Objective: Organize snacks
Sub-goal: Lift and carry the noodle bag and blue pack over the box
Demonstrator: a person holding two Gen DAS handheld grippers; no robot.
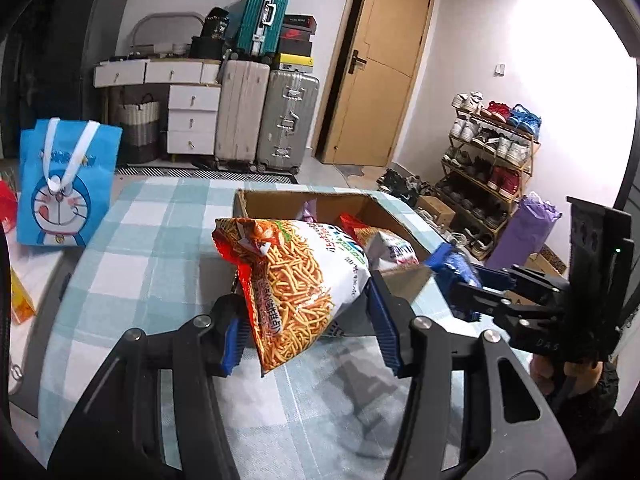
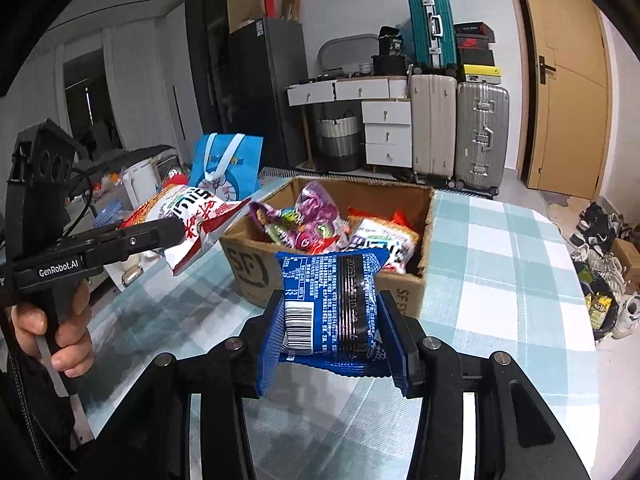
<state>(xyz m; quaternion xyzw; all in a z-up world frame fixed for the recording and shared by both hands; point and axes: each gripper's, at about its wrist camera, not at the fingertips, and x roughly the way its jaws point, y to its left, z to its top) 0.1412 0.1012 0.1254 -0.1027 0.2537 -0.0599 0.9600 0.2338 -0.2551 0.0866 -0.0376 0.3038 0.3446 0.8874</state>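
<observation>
- Left wrist view: left gripper (image 1: 308,320) is clamping the noodle-snack bag (image 1: 292,276) w/ both blue pads, jaws part-closed on its lower half. Bag is hanging mid-frame, tilted, its top leaning toward the cardboard box (image 1: 256,200) behind it.
- Prob. held by the lower end so the top can tip over the box's near wall first.
- Right gripper (image 1: 452,276) is showing at right of frame, gripping a blue packet (image 1: 454,262) just beside the box's near-right corner.
- Checked tablecloth (image 1: 160,240) is lying bare at left and bottom of frame, so there's open room for swinging. Blue cartoon tote (image 1: 68,184) is standing at far left, well apart.
- Right wrist view: right gripper (image 2: 334,324) is squeezing the blue packet (image 2: 332,300), jaws tight on its sides, barcode side facing the cam, lower centre of frame.
- Box (image 2: 428,248) is sitting right behind the packet, already holding a purple bag (image 2: 316,216) and other snacks; least crowded along its right wall.
- Left gripper (image 2: 168,234) w/ the noodle-snack bag (image 2: 192,220) is hovering at left of frame, beside the box's left edge, a hand (image 2: 52,328) gripping its handle.
- Judgement: both items are heading for the box; its near rim is the edge to clear, and the two grippers are close, so going in one at a time looks safer.
</observation>
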